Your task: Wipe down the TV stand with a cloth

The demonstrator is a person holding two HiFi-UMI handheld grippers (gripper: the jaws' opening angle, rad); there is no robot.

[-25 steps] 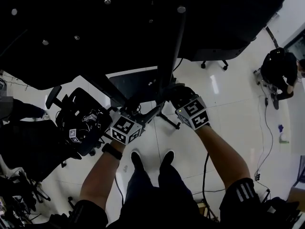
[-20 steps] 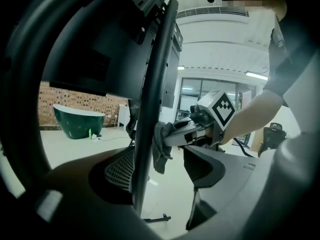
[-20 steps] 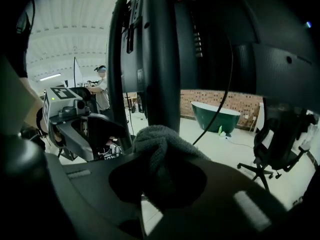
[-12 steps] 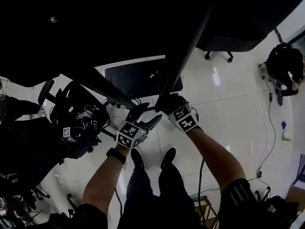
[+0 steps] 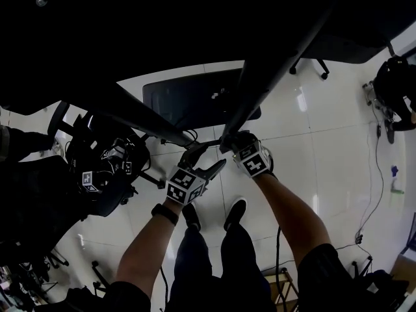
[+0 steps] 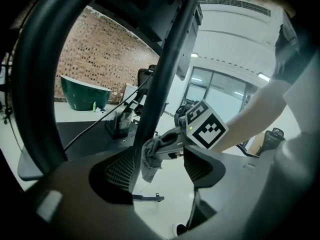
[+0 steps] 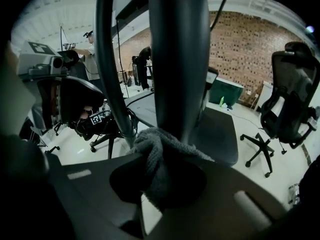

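The TV stand is black, with slanted poles over a flat base plate on the white floor. My right gripper is shut on a grey cloth, which is bunched between its jaws and pressed against the thick pole. The left gripper view shows the same cloth hanging against the pole, held by the right gripper. My left gripper is open just left of it. The pole runs down close to its left jaw, and it grips nothing.
A black office chair loaded with gear stands to the left of the stand. A second pole slants toward the left gripper. Another chair and a green tub are further off. A person crouches at far right.
Both grippers have stayed together at the pole, and the right one has slid a little along it with the cloth. The head view has shifted, so the base plate shows more fully.
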